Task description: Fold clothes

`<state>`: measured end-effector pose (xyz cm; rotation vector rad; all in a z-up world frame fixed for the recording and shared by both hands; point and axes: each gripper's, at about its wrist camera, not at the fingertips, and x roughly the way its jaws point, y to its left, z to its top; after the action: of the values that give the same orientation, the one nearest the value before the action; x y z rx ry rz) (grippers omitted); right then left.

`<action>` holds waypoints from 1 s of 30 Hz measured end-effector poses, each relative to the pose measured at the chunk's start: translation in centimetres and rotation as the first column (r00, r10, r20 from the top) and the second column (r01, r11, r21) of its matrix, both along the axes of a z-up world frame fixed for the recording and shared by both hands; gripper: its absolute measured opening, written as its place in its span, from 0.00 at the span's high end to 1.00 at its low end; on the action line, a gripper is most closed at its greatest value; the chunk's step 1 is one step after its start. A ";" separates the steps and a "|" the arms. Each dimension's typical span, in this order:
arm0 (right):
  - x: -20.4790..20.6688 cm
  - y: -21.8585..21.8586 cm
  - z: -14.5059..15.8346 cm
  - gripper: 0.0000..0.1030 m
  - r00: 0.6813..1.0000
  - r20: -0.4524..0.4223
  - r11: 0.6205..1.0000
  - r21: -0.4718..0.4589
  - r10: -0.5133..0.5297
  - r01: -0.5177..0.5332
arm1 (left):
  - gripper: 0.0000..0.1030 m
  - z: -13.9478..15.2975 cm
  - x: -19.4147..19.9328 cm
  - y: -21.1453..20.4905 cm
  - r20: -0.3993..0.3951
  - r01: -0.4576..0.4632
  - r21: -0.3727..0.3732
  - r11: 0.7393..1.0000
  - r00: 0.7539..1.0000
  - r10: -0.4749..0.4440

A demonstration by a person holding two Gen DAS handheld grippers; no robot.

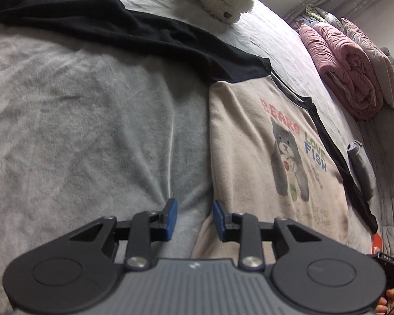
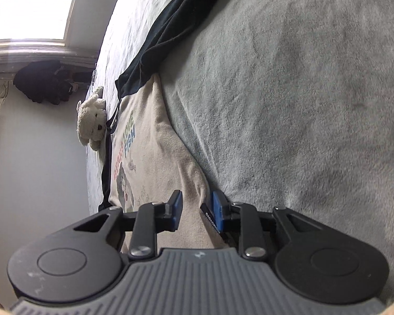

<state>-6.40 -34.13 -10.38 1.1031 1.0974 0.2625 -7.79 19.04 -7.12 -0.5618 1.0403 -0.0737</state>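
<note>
While claws (image 1: 195, 219) (image 2: 197, 214) gape — shirt (image 1: 249, 141) flat.

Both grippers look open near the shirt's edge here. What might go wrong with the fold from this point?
1. The left gripper straddles the shirt edge and the grey blanket; closing could pinch blanket too.
2. The right gripper is over a bunched ridge of the shirt, so it might grab several layers.
3. The long black sleeve lies spread sideways and may drag or twist when lifted.
</note>
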 end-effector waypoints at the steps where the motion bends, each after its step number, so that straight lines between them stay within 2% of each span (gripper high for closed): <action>1: -0.2 0.2 0.2 0.75 1.000 -0.001 1.000 -0.007 0.012 -0.012 | 0.70 0.1 -0.4 -0.2 -0.008 0.017 -0.004 1.000 1.000 -0.017; 5: -1.6 0.4 0.4 0.75 0.998 -0.013 0.998 -0.033 0.057 -0.057 | 0.70 0.7 -1.9 -1.5 -0.032 0.100 0.039 0.994 0.995 -0.099; 12: -4.8 0.2 1.2 0.75 0.993 -0.020 0.990 -0.083 0.115 -0.117 | 0.68 0.4 -3.7 -0.5 -0.072 0.149 -0.020 0.989 0.986 -0.150; 15: -5.2 0.8 1.7 0.75 0.992 -0.009 0.984 -0.126 0.125 -0.125 | 0.68 0.9 -4.2 -0.8 -0.087 0.146 -0.010 0.989 0.985 -0.146; 16: -5.2 1.0 1.9 0.77 0.992 -0.004 0.982 -0.145 0.123 -0.123 | 0.69 1.1 -4.3 -0.8 -0.092 0.144 -0.005 0.990 0.985 -0.144; 17: -5.3 1.2 2.1 0.78 0.993 0.001 0.979 -0.165 0.122 -0.120 | 0.82 1.3 -4.4 -0.9 -0.097 0.142 0.000 0.990 0.985 -0.141; 18: -5.4 1.3 2.4 0.83 0.993 0.007 0.976 -0.184 0.121 -0.117 | 0.92 1.5 -4.5 -1.0 -0.102 0.140 0.005 0.990 0.985 -0.139; 19: -5.5 1.5 2.6 0.85 0.993 0.012 0.972 -0.203 0.119 -0.114 | 0.96 1.8 -4.6 -1.1 -0.107 0.138 0.010 0.990 0.985 -0.136; 24: -6.4 2.0 5.4 0.86 0.985 0.090 0.955 -0.269 0.151 -0.122 | 0.96 3.9 -5.8 -0.9 -0.070 0.136 0.026 0.990 0.988 -0.134; 27: -6.5 2.7 6.4 0.86 0.976 0.079 0.929 -0.329 0.204 -0.167 | 0.96 4.2 -6.2 -1.2 -0.089 0.168 0.079 0.983 0.983 -0.161; 30: -5.8 4.0 5.2 0.86 0.967 0.009 0.887 -0.399 0.255 -0.231 | 0.96 3.1 -6.0 -2.0 -0.133 0.206 0.153 0.966 0.973 -0.186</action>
<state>-12.21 -30.08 -5.15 0.5914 1.1721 0.2557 -13.76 17.02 -3.98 -0.3128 1.2030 -0.1287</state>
